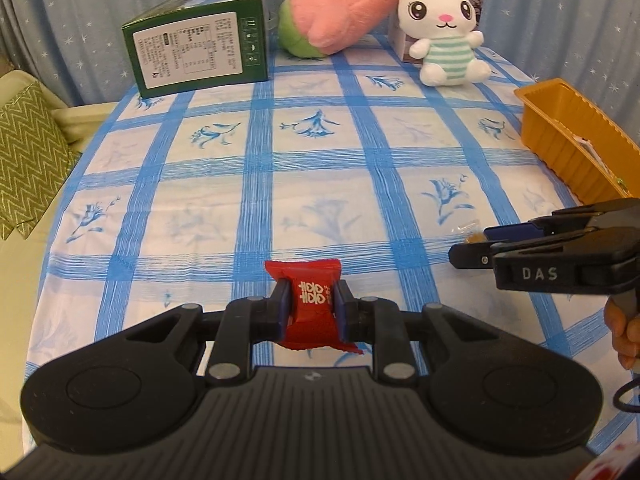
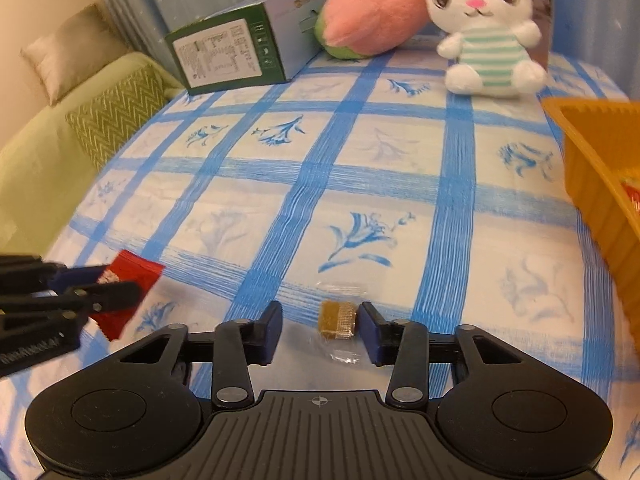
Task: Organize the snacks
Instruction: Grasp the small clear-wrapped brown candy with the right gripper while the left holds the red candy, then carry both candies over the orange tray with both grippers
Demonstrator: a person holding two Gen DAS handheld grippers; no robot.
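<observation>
My left gripper (image 1: 310, 292) is shut on a red snack packet (image 1: 310, 312) with white characters, held just above the blue-checked tablecloth. In the right wrist view the same packet (image 2: 132, 272) shows at the left, in that gripper (image 2: 108, 284). My right gripper (image 2: 320, 322) stands open low over the cloth. A small brown snack in clear wrap (image 2: 338, 320) lies between its pads, close to the right pad and apart from the left one. An orange ridged tray (image 2: 592, 184) sits at the right edge, with a red-and-yellow packet partly seen inside.
A green box (image 1: 196, 48), a pink plush (image 1: 332, 12) and a white rabbit plush (image 1: 444, 32) stand along the table's far side. A sofa with a green zigzag cushion (image 1: 24, 160) is beyond the left edge. A hand (image 1: 624, 332) holds the right gripper.
</observation>
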